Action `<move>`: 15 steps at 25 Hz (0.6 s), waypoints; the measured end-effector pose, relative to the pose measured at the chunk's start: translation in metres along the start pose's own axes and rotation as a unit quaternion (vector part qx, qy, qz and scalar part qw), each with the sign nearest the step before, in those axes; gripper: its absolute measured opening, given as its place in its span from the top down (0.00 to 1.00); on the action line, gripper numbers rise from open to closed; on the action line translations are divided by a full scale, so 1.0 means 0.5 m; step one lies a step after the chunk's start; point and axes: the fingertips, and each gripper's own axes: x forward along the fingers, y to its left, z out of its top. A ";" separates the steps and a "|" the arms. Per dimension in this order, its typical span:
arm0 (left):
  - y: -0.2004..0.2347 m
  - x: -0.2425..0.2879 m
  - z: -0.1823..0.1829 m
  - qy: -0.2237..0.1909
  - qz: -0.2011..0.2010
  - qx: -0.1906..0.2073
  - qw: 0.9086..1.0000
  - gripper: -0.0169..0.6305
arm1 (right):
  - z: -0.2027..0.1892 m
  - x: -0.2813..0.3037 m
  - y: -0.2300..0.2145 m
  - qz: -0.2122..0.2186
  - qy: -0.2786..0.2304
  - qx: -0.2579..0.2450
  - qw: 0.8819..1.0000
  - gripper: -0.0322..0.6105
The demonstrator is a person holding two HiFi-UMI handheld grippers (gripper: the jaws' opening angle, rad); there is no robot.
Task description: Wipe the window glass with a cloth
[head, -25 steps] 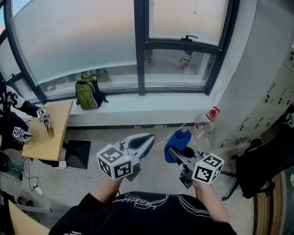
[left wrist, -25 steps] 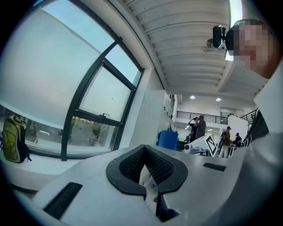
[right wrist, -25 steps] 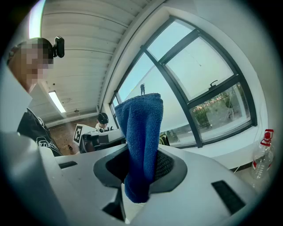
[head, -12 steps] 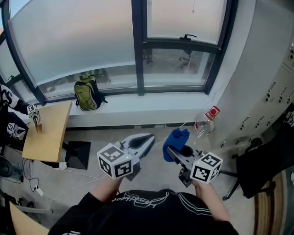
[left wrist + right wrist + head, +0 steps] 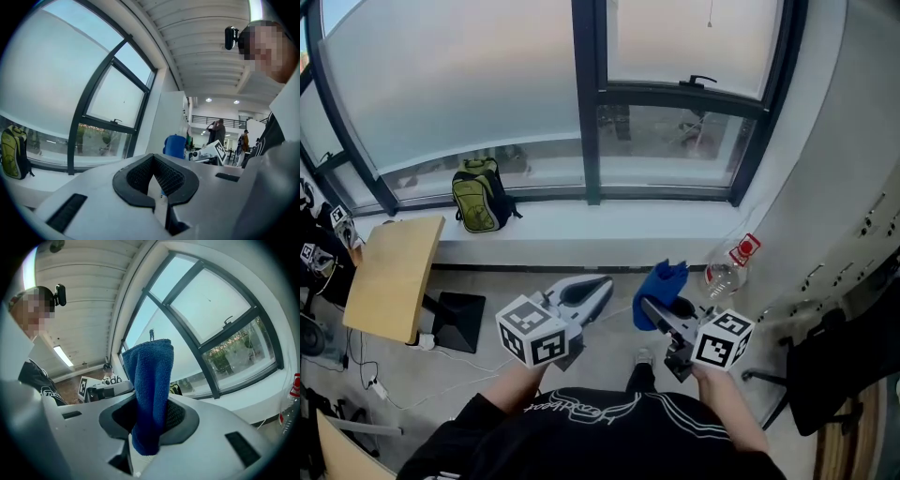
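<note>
Wooden table (image 5: 389, 277): it is sitting far on my left, out of my way.
Green backpack (image 5: 478, 195): it is leaning on the sill (image 5: 609, 223) under the window glass (image 5: 450, 84). I think it may be blocking me low down.
Left gripper (image 5: 598, 284): I am keeping it pinched together with nothing in it.
Blue cloth (image 5: 150, 394): it is sticking up, well apart from the glass.
Right gripper (image 5: 654, 309): I am squeezing it tight on the cloth, so it is not slipping.
Bottle (image 5: 727, 274): it is standing by the wall, not blocking me.
</note>
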 end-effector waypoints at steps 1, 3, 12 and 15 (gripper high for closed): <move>0.021 0.033 -0.001 0.003 0.001 -0.001 1.000 0.97 | 0.010 0.008 -0.040 0.000 0.001 0.004 1.000 0.80; 0.071 0.104 -0.006 0.011 0.006 -0.009 1.000 0.97 | 0.026 0.026 -0.124 0.000 0.007 0.012 1.000 0.80; 0.341 0.486 0.033 0.014 0.066 -0.042 0.997 0.97 | 0.156 0.127 -0.570 0.008 0.028 0.043 0.999 0.80; 0.399 0.575 0.069 0.011 0.077 -0.033 0.996 0.97 | 0.220 0.169 -0.650 0.028 0.034 0.019 0.999 0.80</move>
